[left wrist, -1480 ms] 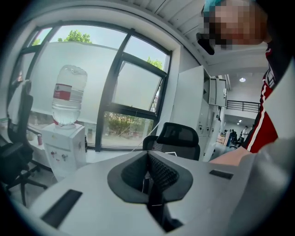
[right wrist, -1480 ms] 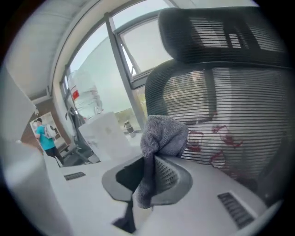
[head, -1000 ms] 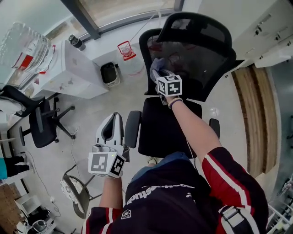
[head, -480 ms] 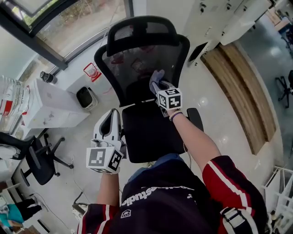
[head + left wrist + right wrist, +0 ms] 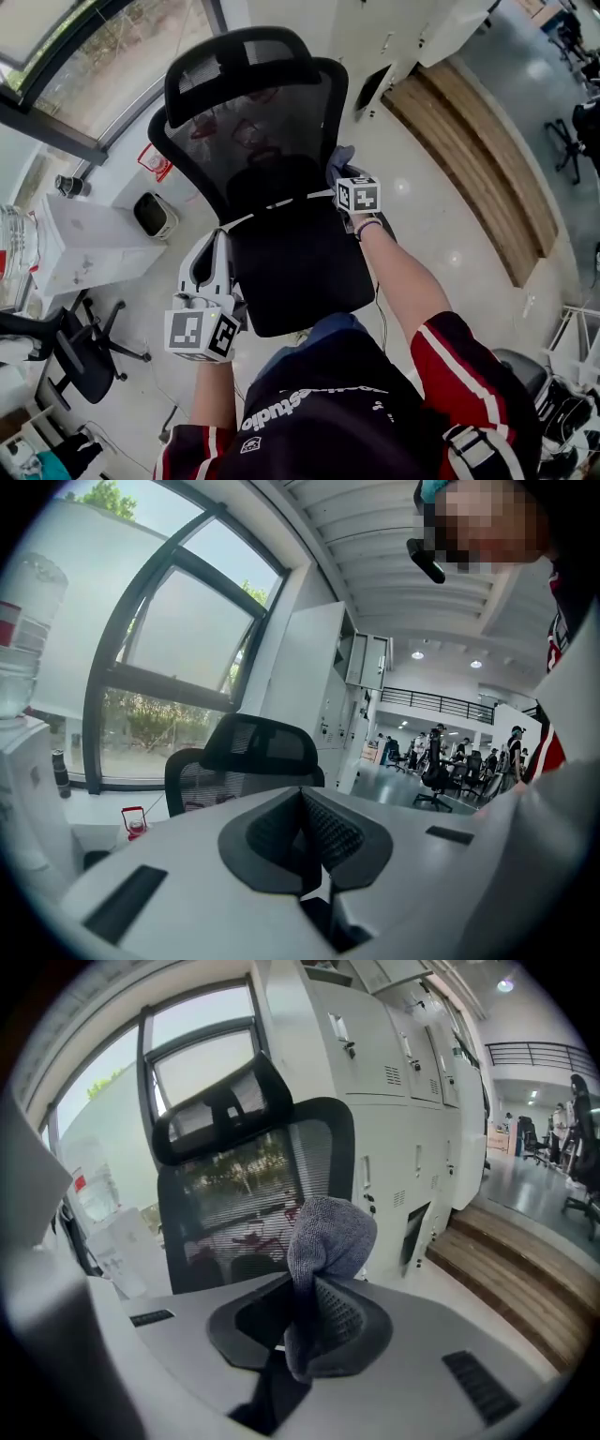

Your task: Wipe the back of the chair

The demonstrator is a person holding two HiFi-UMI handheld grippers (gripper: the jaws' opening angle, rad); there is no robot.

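A black mesh-backed office chair [image 5: 253,131] with a headrest [image 5: 239,61] stands in front of me. My right gripper [image 5: 345,178] is shut on a grey cloth [image 5: 337,157], held at the right edge of the backrest just above the seat [image 5: 295,267]. In the right gripper view the cloth [image 5: 328,1232] bulges out of the shut jaws, with the chair back [image 5: 248,1194] a little beyond it and to the left. My left gripper [image 5: 214,253] hangs beside the seat's left edge, shut and holding nothing. In the left gripper view the chair [image 5: 248,761] shows ahead.
A white cabinet [image 5: 84,234] and a small dark bin [image 5: 150,214] stand left of the chair by the window. A wooden step [image 5: 473,150] runs along the right, below white lockers [image 5: 394,1082]. Another office chair [image 5: 66,347] is at the lower left.
My right gripper has carried the cloth from the middle of the backrest across to its right edge. The chair now sits further left in view. The left gripper stays by the seat.
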